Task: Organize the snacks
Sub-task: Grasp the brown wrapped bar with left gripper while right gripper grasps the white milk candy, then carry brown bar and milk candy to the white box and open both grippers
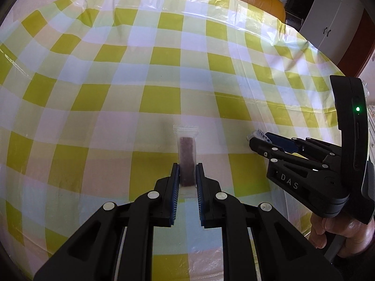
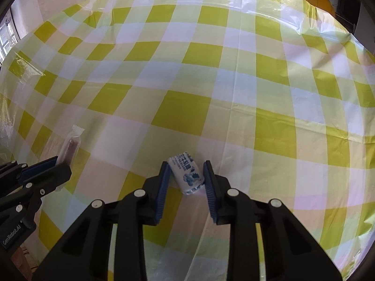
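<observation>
A brown snack bar in a clear wrapper (image 1: 186, 161) lies on the yellow checked tablecloth (image 1: 164, 70). My left gripper (image 1: 187, 167) has its blue pads pressed against both sides of the bar's near end. The bar also shows in the right wrist view (image 2: 70, 148), at the far left. A white and blue snack packet (image 2: 186, 175) sits between the pads of my right gripper (image 2: 186, 166), which touch its sides. The right gripper (image 1: 257, 140) also shows in the left wrist view, with the packet (image 1: 256, 134) at its tips.
The tablecloth (image 2: 234, 70) covers the whole table. An orange chair (image 1: 257, 0) stands beyond the far edge, with white cabinets (image 1: 328, 23) behind it. The left gripper's body (image 2: 35, 175) shows in the right wrist view.
</observation>
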`<state>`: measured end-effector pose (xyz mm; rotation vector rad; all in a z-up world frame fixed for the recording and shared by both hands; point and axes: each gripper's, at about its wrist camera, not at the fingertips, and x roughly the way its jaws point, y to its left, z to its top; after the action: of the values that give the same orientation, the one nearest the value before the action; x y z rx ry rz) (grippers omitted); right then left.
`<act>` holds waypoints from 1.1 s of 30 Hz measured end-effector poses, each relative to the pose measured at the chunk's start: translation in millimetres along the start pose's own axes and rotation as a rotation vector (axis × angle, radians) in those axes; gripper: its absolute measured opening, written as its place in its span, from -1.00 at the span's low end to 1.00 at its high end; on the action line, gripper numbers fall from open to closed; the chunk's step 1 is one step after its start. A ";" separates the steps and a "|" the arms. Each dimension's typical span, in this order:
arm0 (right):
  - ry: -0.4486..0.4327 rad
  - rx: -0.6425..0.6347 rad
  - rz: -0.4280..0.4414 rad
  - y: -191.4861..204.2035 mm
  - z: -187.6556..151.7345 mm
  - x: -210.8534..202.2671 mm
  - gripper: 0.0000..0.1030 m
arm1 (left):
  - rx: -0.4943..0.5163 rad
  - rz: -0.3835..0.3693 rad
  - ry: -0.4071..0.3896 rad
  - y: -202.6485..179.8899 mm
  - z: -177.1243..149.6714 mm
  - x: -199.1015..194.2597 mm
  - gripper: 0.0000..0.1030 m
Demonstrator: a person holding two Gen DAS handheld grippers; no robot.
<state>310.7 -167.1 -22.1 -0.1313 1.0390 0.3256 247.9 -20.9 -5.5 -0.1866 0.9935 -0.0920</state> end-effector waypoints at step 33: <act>-0.019 0.215 -0.160 -49.5 -146.0 -126.0 -0.61 | 0.236 -0.240 0.022 -112.2 -74.0 -57.0 -0.74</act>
<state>148.0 -277.2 10.5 -0.0173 1.0315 0.0686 155.8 -130.1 24.4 -0.0877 0.9707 -0.4289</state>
